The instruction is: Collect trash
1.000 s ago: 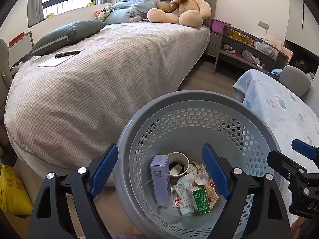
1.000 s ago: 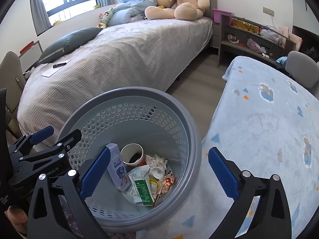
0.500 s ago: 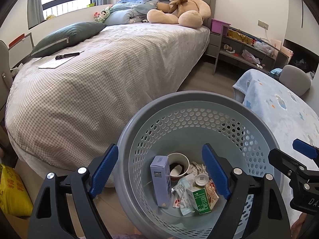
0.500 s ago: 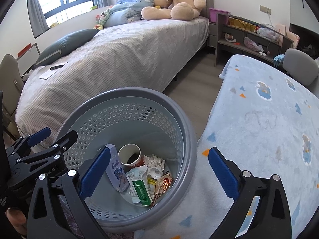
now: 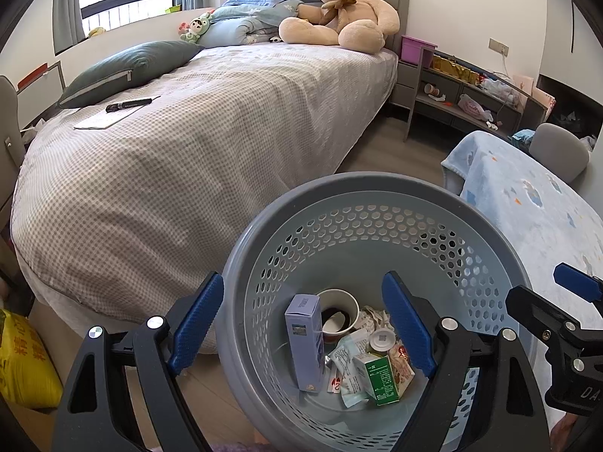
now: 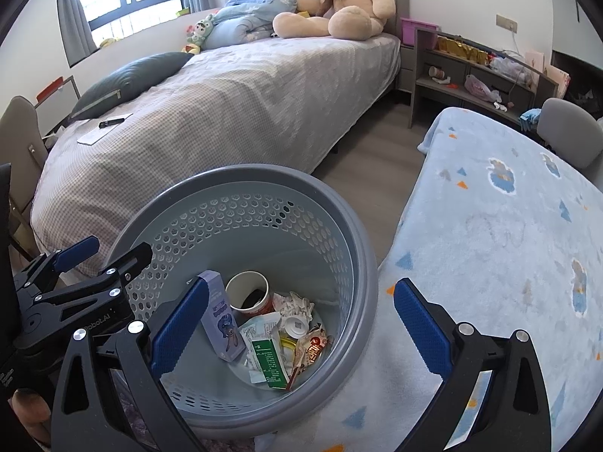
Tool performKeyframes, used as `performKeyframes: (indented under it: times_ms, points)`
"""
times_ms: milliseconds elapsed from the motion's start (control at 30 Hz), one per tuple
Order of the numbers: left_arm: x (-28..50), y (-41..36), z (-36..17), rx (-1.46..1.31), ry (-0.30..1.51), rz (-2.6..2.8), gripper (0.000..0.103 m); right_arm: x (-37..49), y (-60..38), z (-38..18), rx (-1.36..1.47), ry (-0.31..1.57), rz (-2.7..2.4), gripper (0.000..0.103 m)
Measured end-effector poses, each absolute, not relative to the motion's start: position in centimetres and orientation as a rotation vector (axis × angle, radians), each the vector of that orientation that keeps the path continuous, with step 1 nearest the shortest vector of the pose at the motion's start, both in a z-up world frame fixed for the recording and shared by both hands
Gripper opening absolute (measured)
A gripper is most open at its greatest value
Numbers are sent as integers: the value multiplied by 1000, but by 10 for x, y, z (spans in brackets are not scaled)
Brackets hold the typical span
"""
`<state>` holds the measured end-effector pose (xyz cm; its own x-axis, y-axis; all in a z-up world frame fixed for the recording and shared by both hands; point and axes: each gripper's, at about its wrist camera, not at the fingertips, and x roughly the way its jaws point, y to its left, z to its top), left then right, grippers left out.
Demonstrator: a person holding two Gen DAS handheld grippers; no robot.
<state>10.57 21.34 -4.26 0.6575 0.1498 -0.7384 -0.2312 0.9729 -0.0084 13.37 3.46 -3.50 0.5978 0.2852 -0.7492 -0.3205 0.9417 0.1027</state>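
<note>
My tongs' fingers (image 5: 196, 324) wear ribbed blue rubbery pads on matt black plastic. The perforated grey basket (image 5: 377, 188) is smooth plastic; beside it lies fleecy blue blanket (image 6: 508, 226).

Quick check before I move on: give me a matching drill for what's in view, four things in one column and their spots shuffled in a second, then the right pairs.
Things
1. paper cup
2. teddy bear
3. black pen
4. pink bin

Places
A. at the head of the bed, against the headboard
B. on the sheet of paper lying on the bed
C. inside the grey basket, among the trash
D. on the grey nightstand beside the bed

Pairs: 1-C, 2-A, 3-B, 4-D
</note>
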Motion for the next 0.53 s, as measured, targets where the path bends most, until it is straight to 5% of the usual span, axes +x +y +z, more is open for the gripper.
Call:
performKeyframes:
  times_ms: [533]
  points:
    - [107,214,-42,-108,828,218,82,133,38,-34,-47,863,355,97]
